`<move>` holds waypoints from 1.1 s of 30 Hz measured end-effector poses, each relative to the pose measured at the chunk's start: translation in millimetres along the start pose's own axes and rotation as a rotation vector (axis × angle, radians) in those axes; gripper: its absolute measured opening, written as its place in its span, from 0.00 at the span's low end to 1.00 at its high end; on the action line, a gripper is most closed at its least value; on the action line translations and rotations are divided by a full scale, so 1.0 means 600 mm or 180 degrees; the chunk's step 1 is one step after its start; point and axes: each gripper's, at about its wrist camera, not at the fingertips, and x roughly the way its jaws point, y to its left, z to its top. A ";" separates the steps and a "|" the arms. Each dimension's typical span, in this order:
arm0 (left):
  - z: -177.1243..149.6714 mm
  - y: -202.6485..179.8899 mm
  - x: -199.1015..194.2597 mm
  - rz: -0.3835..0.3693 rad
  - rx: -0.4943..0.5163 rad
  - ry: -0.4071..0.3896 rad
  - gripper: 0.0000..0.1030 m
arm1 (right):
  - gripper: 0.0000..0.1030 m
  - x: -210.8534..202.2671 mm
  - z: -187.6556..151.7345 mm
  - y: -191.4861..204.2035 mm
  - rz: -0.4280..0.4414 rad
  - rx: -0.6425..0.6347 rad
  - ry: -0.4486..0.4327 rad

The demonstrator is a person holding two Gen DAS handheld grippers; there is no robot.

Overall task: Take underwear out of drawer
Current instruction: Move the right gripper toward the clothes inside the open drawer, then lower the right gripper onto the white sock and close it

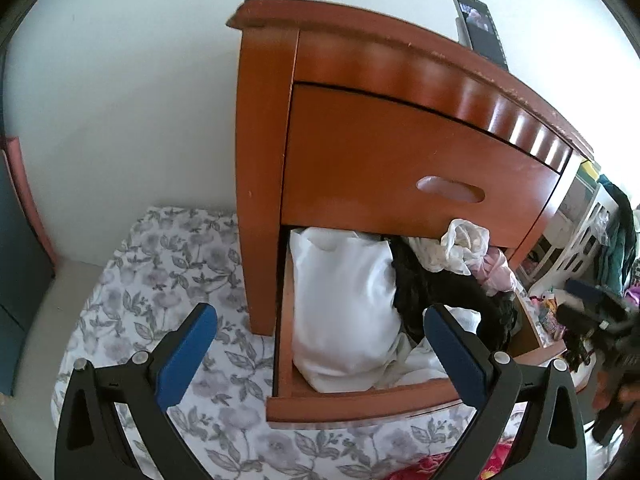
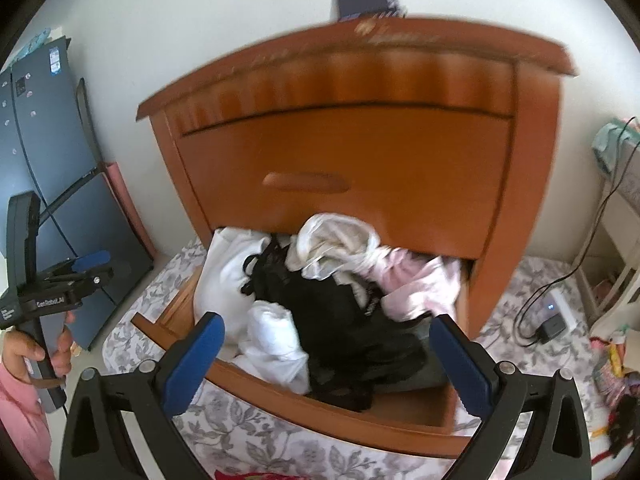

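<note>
Drawer stands pulled out, so the spread, empty right claw should drop onto the black underwear just ahead between its fingers, pinching one loose fold.

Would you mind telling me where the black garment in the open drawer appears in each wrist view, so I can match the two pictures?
Left wrist view: the black garment lies right of centre, between the large white cloth and the pink clothes.
Right wrist view: it lies at centre, filling the middle of the open drawer.
Shared landmark: the oval handle of the closed upper drawer, above the clothes.
</note>
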 end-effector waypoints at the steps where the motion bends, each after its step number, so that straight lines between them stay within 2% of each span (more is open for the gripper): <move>1: -0.001 -0.003 0.003 -0.0022 0.0001 0.0000 1.00 | 1.00 0.010 -0.003 0.007 -0.0004 -0.0024 0.0034; 8: -0.010 -0.028 0.035 -0.0096 0.0024 0.0089 1.00 | 0.99 0.068 -0.022 0.038 0.0022 -0.0064 0.0235; 11: -0.013 -0.034 0.050 -0.0124 0.0024 0.0145 1.00 | 0.92 0.089 -0.028 0.057 0.0049 -0.0162 0.0310; 14: -0.017 -0.035 0.058 -0.0142 0.0007 0.0167 1.00 | 0.88 0.102 -0.031 0.072 0.0052 -0.0246 0.0352; 16: -0.020 -0.034 0.061 -0.0154 -0.0010 0.0185 1.00 | 0.81 0.108 -0.032 0.077 0.0072 -0.0263 0.0372; 26: -0.022 -0.020 0.057 -0.0215 -0.0140 0.0174 1.00 | 0.71 0.131 -0.025 0.082 0.0040 -0.0184 0.0469; 33: -0.020 -0.016 0.053 -0.0196 -0.0230 0.0150 1.00 | 0.60 0.148 -0.024 0.075 0.0114 -0.0088 0.0506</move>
